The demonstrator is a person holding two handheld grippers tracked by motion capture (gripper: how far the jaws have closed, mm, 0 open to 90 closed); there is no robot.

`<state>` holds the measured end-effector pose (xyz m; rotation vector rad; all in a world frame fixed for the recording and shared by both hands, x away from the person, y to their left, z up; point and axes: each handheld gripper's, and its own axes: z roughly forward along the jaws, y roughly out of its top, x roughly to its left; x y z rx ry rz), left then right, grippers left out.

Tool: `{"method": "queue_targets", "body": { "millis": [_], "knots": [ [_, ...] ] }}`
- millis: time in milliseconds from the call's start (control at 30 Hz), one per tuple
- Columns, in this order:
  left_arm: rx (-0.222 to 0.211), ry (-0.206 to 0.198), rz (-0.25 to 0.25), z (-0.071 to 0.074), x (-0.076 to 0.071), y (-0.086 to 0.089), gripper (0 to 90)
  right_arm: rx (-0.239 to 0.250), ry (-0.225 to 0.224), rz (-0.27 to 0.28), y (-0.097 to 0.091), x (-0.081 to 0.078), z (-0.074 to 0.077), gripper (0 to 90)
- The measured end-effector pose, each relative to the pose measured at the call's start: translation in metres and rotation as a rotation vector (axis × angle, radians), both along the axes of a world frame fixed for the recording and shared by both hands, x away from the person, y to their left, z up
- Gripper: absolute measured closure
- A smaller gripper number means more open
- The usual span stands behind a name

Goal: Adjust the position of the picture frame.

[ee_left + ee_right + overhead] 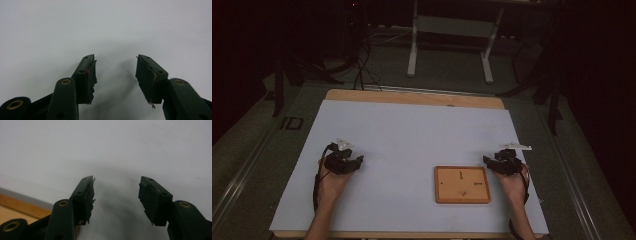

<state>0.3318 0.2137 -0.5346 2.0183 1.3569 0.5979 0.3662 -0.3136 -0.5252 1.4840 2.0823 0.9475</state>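
The person's two hands are resting on the counter (pixel 412 130), which is lying under a pale sheet with a wooden edge showing along the far side. The left gripper (pixel 358 161) is sitting at the left of the sheet, its fingers pointing toward the middle. In the left gripper view, the fingers (pixel 86 80) are standing wide apart with nothing between them, only the bare pale sheet (pixel 105 30) and their own shadow showing ahead. The pads are looking worn and ragged along their inner edges.

The right gripper (pixel 487 160) is lying at the right of the sheet, pointing leftward. In the right gripper view its fingers (pixel 85 200) are also standing apart, gripping nothing, with the pale sheet (pixel 112 150) in front of them. At the lower left corner of that view, a strip of wood (pixel 15 210) is showing beyond the sheet's edge; I cannot tell what it belongs to.

A square wooden board (pixel 462 184) is lying flat on the sheet, right of the centre and toward the near edge. It is sitting just beside the right hand (pixel 511 183), to that hand's left, and well apart from the left gripper. Neither gripper is touching it. Several small dark marks are showing on its top face, too small to make out.

Beyond the counter, a white frame (pixel 452 30) is standing on the dim floor, with dark cables trailing nearby.
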Motion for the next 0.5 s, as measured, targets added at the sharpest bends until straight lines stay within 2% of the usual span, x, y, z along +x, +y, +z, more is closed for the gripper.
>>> {"method": "queue_targets", "body": {
  "millis": [33, 67, 167, 233, 333, 500],
  "knots": [
    [0.014, -0.007, -0.025, 0.001, -0.002, -0.004, 51.3, -0.003, 0.002, 0.009, 0.001, -0.001, 0.000, 47.0],
    [0.014, -0.007, -0.025, 0.001, -0.002, -0.004, 52.5, -0.013, 0.004, 0.020, 0.003, -0.002, 0.000, 48.6],
    [-0.013, -0.031, -0.056, 0.002, -0.007, -0.007, 54.2, -0.023, 0.002, 0.036, 0.006, -0.003, 0.001, 50.0],
    [-0.030, -0.040, -0.067, 0.002, -0.010, -0.007, 55.1, -0.008, -0.014, 0.066, 0.009, -0.007, 0.005, 51.2],
    [-0.059, -0.043, -0.074, 0.005, -0.015, -0.007, 55.0, 0.001, -0.026, 0.091, 0.013, -0.014, 0.008, 52.2],
    [-0.063, -0.048, -0.065, 0.006, -0.016, -0.005, 53.8, 0.034, -0.038, 0.155, 0.018, -0.028, 0.012, 53.7]
  ]
}}
